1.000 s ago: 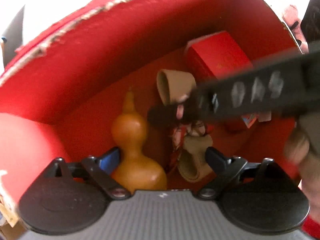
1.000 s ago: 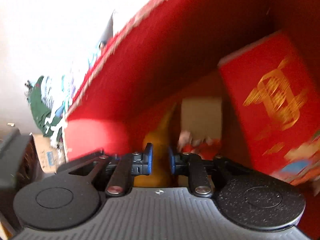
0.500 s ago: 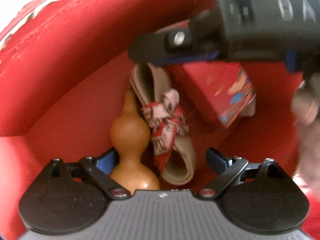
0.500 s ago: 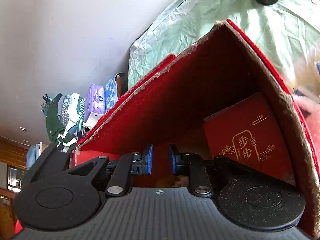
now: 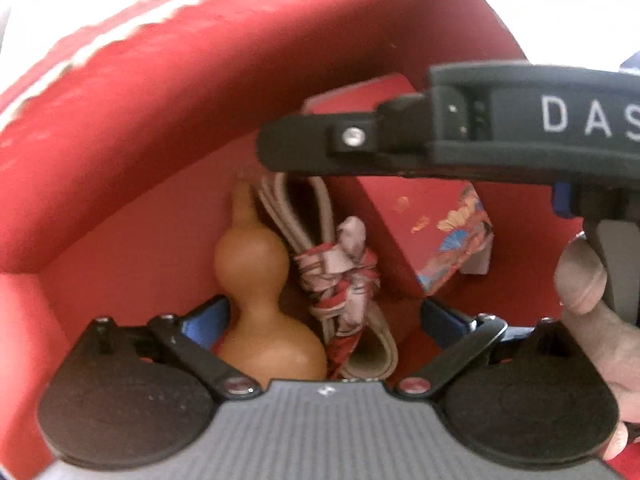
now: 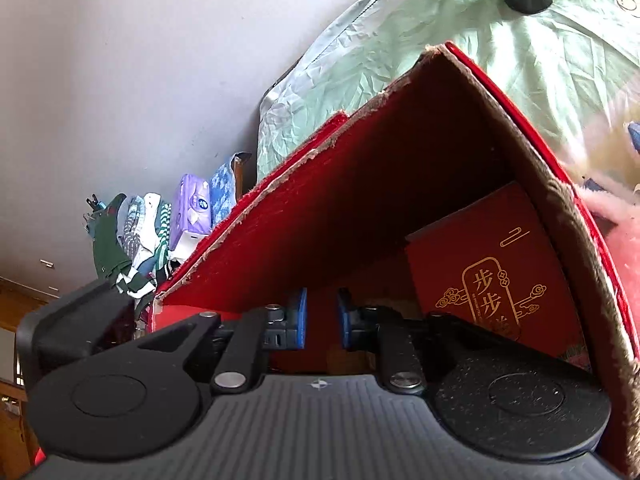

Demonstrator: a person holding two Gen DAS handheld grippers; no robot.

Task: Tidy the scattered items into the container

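Orange-brown, the gourd (image 5: 264, 308) lies on the floor of the red box (image 5: 140, 128), neck pointing away from the left camera, beside a beige strap bundle (image 5: 340, 276) and a red carton (image 5: 420, 232) tilted against the far corner. Left gripper (image 5: 320, 320) points steeply down over them; its jaws have just been opening, wide and empty. Right gripper (image 6: 322, 320), nearly closed and holding nothing, angles into the box from the right, a hand (image 5: 592, 312) on its handle.
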